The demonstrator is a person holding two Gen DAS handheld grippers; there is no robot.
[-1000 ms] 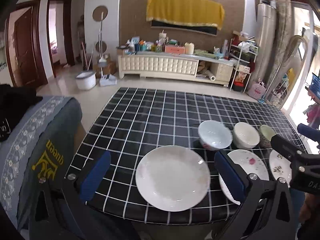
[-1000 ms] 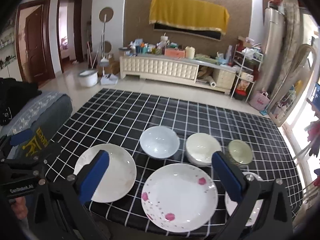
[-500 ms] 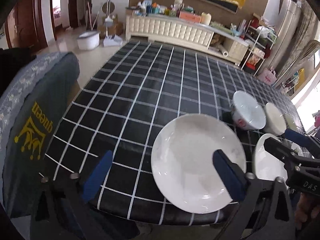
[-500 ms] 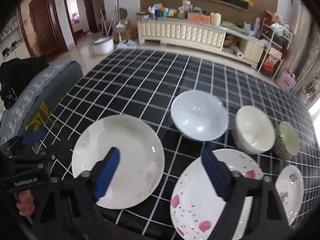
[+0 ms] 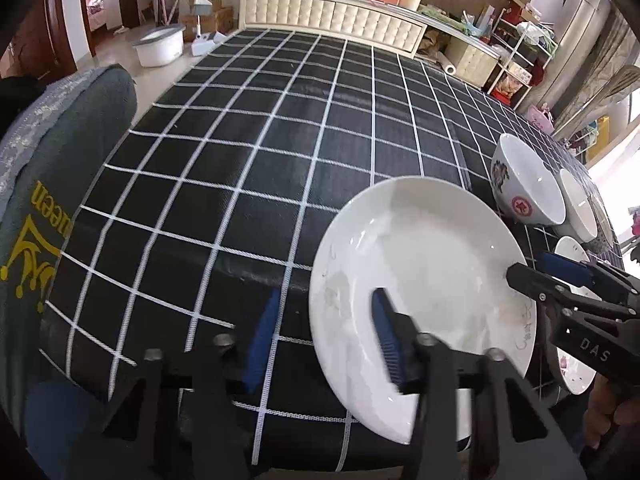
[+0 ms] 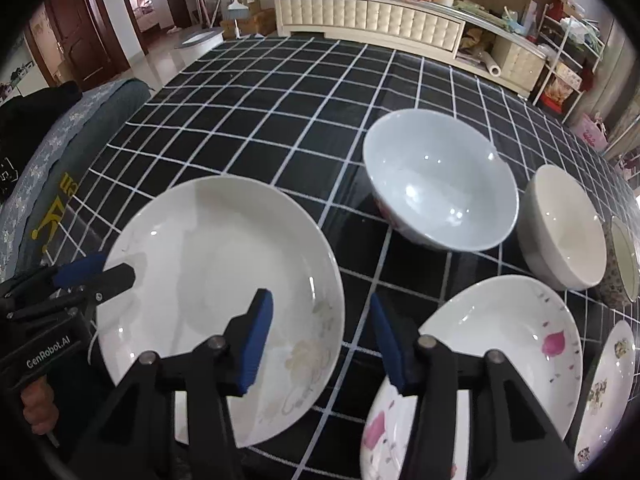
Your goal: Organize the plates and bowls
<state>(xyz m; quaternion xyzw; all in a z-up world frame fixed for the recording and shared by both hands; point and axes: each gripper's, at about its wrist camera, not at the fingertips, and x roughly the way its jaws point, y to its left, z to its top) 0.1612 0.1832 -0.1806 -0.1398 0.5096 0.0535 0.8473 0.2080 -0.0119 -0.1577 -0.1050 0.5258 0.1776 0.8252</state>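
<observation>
- We see a table covered in a black cloth with a white grid [image 5: 256,152], and the crockery sits along its near right part.
- The large plain white plate [image 5: 420,280] lies flat at the near edge, leftmost of the dishes.
- Our left gripper [image 5: 326,336] has its blue-padded fingers spread apart; the left rim of the plate lies between them, one pad over the cloth and one over the plate, and we cannot tell whether either pad touches it.
- Our right gripper [image 6: 320,336] is also spread, straddling the right rim of the same plate [image 6: 216,288], with nothing pinched.
- Just right of it lies a white plate with pink flower prints [image 6: 480,360], and a smaller patterned plate [image 6: 608,384] sits at the far right near edge.
- Behind the plates stand three bowls in a row: a pale blue-white porcelain bowl [image 6: 440,184], a cream bowl [image 6: 564,228], and a small dark-patterned bowl [image 6: 624,264], each just beside the next.
- A grey cushion with yellow lettering [image 5: 36,216] sits left of the table.
</observation>
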